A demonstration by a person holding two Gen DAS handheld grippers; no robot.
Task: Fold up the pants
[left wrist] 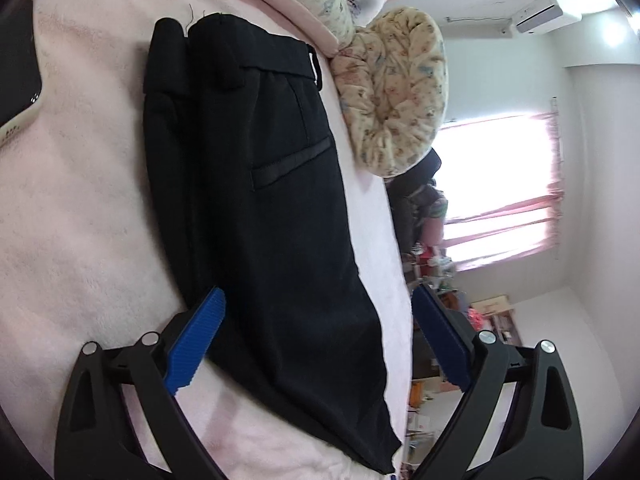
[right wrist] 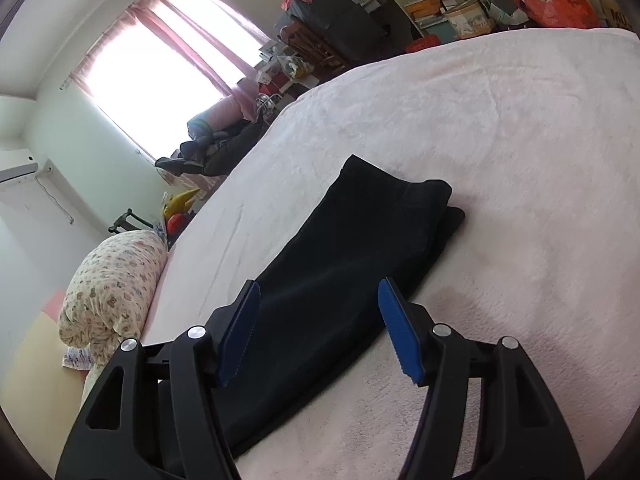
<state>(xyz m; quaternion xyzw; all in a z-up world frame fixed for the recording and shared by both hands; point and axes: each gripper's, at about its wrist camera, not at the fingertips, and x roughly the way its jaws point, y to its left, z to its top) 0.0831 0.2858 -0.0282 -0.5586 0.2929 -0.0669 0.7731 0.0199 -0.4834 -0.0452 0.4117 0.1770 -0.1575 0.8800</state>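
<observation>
Your left gripper stands with its blue pads wide apart, empty, hovering low over the black pants; your right gripper is likewise spread, with cloth showing between the pads but neither pad pressing on it. The pants lie flat on the pink blanket, near its edge by the rolled floral quilt. They look already folded: in the left view the waistband end with a welt pocket faces up, and a second layer shows along one side; in the right view the far end is a thick doubled stack. I judge the fold largely done, so what remains is at most one more fold across the length, or some squaring up. Around you, a phone rests at the blanket's margin, well apart from the pants. The quilt sits just beside the waistband end and could crowd a grab there. The rest of the blanket looks free.
</observation>
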